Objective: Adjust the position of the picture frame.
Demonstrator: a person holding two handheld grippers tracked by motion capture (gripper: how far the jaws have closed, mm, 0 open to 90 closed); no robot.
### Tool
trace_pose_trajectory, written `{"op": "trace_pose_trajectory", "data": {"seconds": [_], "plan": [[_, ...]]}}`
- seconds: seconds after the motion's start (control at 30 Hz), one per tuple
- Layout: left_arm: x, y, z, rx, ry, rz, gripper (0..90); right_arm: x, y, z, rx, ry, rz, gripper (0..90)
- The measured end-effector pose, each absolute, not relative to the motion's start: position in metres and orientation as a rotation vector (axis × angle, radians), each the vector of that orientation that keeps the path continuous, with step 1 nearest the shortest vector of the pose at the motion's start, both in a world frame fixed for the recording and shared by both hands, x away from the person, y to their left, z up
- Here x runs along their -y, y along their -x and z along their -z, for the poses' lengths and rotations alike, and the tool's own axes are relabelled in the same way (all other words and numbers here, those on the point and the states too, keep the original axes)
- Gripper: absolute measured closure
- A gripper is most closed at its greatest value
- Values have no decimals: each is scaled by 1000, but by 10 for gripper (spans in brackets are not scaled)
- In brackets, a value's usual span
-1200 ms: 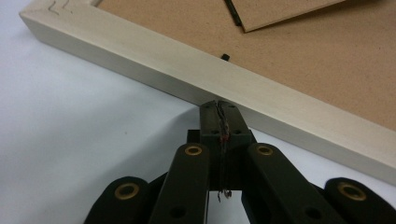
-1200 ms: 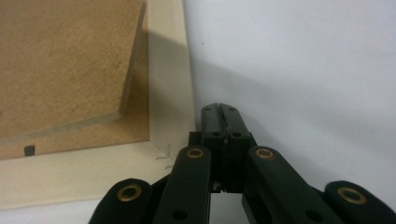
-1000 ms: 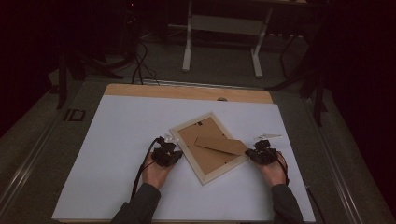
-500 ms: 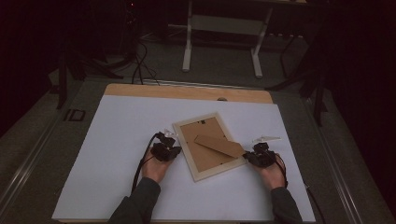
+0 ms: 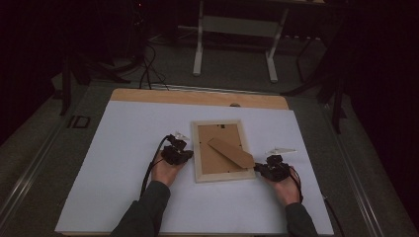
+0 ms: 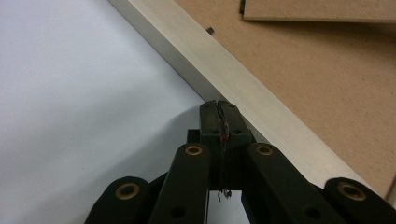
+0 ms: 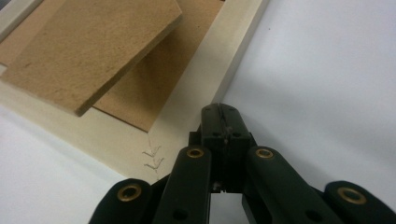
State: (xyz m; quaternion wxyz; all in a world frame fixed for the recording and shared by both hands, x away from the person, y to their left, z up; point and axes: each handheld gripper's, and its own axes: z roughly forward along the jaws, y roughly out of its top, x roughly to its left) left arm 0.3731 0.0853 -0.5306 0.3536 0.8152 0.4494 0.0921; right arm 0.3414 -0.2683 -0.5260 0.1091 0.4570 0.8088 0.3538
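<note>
- Picture frame (image 5: pixel 221 150) lies face down mid-table, its stand flap (image 5: pixel 231 152) raised.
- Right gripper (image 5: pixel 271 169), jaws closed and empty, presses the near right corner; nudge gently.
- Left gripper (image 5: pixel 176 154), likewise closed, steadies the left rail.

Picture frame (image 5: pixel 219 174): pale bare wood, matt, smooth. Backing board (image 6: pixel 327 70) and stand flap (image 7: pixel 88 51): brown fibreboard, dull, slightly rough (raw cut edges). Table sheet (image 5: pixel 123 148): white, matt. Gripper jaws: black matt plastic, brass-coloured rivets (image 6: pixel 193 150).
</note>
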Motion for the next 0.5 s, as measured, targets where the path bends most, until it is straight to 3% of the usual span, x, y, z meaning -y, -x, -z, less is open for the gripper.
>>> {"op": "trace_pose_trajectory", "data": {"seconds": [0.5], "plan": [[-92,-372,531,-1156,-2109,-237,900,258,-325,524,-2415,-1280,-1058,900]]}}
